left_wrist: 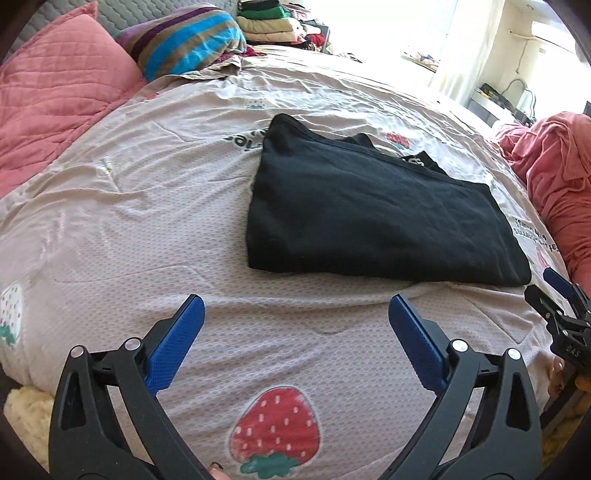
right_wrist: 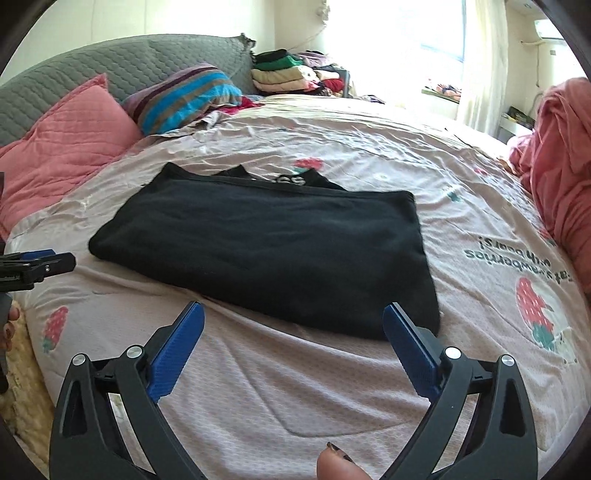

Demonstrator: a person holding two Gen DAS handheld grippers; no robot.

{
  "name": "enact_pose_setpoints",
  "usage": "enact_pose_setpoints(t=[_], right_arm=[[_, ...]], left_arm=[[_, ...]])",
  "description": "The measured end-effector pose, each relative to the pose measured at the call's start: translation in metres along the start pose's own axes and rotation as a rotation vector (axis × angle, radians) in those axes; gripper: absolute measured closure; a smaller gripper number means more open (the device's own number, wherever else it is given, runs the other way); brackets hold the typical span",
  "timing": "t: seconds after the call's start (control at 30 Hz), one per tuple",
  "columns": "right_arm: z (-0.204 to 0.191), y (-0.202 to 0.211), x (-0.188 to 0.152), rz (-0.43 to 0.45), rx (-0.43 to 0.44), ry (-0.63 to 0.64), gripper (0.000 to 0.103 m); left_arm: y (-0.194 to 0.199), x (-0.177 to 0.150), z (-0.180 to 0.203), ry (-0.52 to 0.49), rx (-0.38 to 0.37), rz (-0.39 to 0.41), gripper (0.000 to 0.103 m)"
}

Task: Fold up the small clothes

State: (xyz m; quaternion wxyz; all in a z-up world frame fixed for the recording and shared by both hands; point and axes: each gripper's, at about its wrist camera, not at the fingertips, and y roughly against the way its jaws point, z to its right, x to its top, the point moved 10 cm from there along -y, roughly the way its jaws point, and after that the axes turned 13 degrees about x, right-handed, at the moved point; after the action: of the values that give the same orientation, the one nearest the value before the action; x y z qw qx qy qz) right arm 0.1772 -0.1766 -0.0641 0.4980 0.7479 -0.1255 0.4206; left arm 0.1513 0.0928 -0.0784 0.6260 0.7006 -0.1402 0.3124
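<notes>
From the left wrist, we see our left claw spread wide, its blue pads apart with nothing between them but bedsheet. The black garment lies folded into a flat oblong, ahead of the claw and a little to its right, not touching either pad. A waistband with white lettering peeks out at the garment's far edge. Directly under the claw a strawberry print marks the sheet. Far ahead and left of the claw sit a pink pillow and a striped pillow; a stack of clothes lies beyond them. To the claw's right, our right claw shows at the frame edge, close to the garment's near corner, and a pink blanket bunches up past it.

From the right wrist, we see our right claw also fully spread and holding nothing. The garment sits just ahead of it, its near right corner close beside the right pad; whether they touch we cannot tell. The left pad hovers over bare sheet. Our left claw enters from the left edge, near the garment's left end. A fingertip shows at the bottom, behind the claw. The grey headboard stands far ahead.
</notes>
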Motion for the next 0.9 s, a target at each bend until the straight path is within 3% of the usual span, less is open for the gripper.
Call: enact_pose_setpoints(t=[0.5, 0.9], right_arm=[[-0.077, -0.028, 0.016, -0.026, 0.091, 0.131, 0.006], [-0.122, -0.061, 0.03, -0.038, 0.088, 0.242, 0.006]], left_arm=[[0.006, 0.01, -0.043, 0.087, 0.024, 0.023, 0.01], [-0.007, 0.032, -0.064, 0.104, 0.033, 0.022, 0.01]])
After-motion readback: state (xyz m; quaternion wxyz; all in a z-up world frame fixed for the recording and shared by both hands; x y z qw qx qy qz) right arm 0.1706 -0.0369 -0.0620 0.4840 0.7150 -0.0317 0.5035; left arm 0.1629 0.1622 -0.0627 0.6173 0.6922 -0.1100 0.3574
